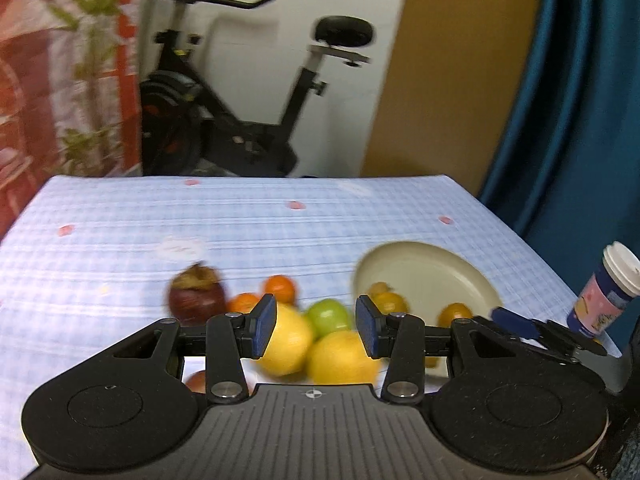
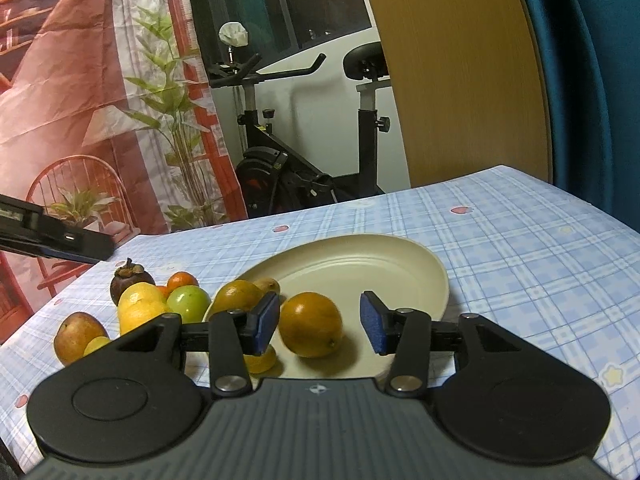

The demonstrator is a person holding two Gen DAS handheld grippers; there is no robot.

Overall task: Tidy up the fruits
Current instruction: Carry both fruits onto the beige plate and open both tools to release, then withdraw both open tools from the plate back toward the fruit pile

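My left gripper [image 1: 316, 326] is open and empty, hovering over a blurred pile of fruit: two yellow lemons [image 1: 286, 340], a green apple [image 1: 328, 314], tangerines [image 1: 280, 286] and a dark mangosteen [image 1: 196, 294]. My right gripper [image 2: 318, 326] is open around an orange fruit [image 2: 310, 324] that rests on the cream plate [image 2: 360, 264]. A gap shows between the fruit and the right pad. A yellow-brown fruit [image 2: 238, 294] lies at the plate's left rim. The pile's lemon [image 2: 138, 306], apple [image 2: 188, 300] and mangosteen [image 2: 132, 280] sit left of the plate.
A reddish pear-like fruit [image 2: 76, 336] lies at the table's near left. A lidded paper cup [image 1: 608, 292] stands near the right edge of the checked tablecloth [image 1: 280, 232]. An exercise bike [image 1: 240, 120] and a blue curtain [image 1: 580, 120] stand behind the table.
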